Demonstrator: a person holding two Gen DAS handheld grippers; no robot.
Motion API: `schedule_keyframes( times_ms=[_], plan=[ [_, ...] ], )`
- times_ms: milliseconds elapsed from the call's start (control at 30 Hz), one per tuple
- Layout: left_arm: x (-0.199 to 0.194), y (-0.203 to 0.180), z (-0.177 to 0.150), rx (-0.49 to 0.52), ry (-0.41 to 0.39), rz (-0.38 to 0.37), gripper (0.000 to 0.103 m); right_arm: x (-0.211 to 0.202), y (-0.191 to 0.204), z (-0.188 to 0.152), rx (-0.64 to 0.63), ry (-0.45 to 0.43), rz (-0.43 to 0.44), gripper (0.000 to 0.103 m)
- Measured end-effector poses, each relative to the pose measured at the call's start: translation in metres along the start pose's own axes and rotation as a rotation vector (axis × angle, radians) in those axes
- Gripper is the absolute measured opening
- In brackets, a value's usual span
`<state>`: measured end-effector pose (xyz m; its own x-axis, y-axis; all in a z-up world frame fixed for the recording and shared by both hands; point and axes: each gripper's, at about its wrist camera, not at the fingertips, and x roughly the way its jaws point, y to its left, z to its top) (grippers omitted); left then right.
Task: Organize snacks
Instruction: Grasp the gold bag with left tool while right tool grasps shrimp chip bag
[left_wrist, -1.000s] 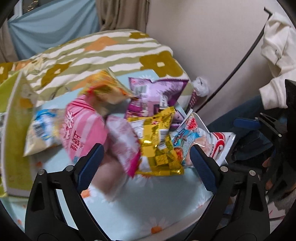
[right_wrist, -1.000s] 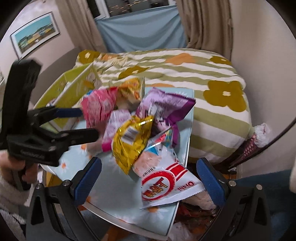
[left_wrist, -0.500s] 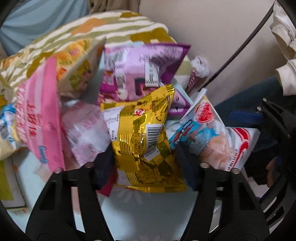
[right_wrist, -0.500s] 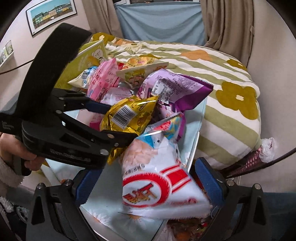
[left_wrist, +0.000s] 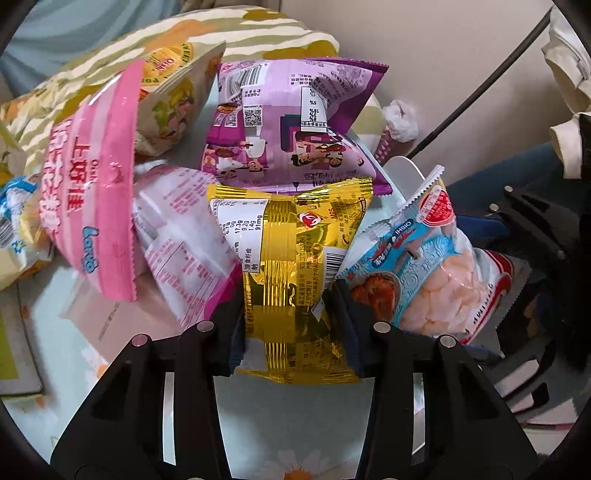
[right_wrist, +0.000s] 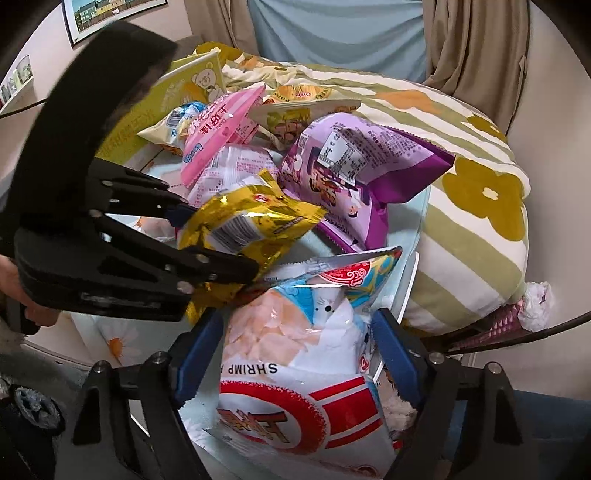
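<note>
A pile of snack bags lies on a small table with a light blue daisy cloth (left_wrist: 280, 424). My left gripper (left_wrist: 291, 325) is shut on a gold foil bag (left_wrist: 295, 280), which also shows in the right wrist view (right_wrist: 251, 225). My right gripper (right_wrist: 295, 354) is open, with its fingers on either side of a white and red shrimp chips bag (right_wrist: 295, 369) that also shows in the left wrist view (left_wrist: 436, 280). A purple bag (left_wrist: 291, 122), a pink bag (left_wrist: 96, 184) and a pale pink bag (left_wrist: 184, 236) lie behind.
A yellow bag (left_wrist: 170, 99) and a blue and white bag (left_wrist: 14, 229) lie at the far left. A green box (right_wrist: 162, 99) stands behind the pile. A striped flowered cushion (right_wrist: 461, 184) lies to the right of the table. A wall is close behind.
My left gripper has moved in and closed on the gold bag. My right gripper has moved forward so that its fingers flank the shrimp chips bag.
</note>
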<state>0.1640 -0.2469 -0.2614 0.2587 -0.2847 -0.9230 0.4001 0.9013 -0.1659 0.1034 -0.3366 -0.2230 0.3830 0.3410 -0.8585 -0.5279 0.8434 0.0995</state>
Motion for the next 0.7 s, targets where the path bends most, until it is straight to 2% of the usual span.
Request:
schedule_keyframes(
  times_ms=[467,500,533,700],
  plan=[
    [-0.038,0.001,-0.027,0.001,-0.038,0.033,0.039,0.012,0.013,-0.001,0.000,0.050,0.011,0.079],
    [-0.040,0.002,-0.029,0.001,-0.039,0.036,0.039,0.013,0.014,-0.002,0.001,0.055,0.012,0.078],
    [-0.041,0.003,-0.029,0.001,-0.041,0.038,0.039,0.014,0.016,-0.004,-0.001,0.058,0.010,0.070],
    [-0.052,0.007,-0.035,-0.001,-0.059,0.038,0.037,0.007,0.022,-0.008,0.017,0.042,0.006,0.057]
  ],
)
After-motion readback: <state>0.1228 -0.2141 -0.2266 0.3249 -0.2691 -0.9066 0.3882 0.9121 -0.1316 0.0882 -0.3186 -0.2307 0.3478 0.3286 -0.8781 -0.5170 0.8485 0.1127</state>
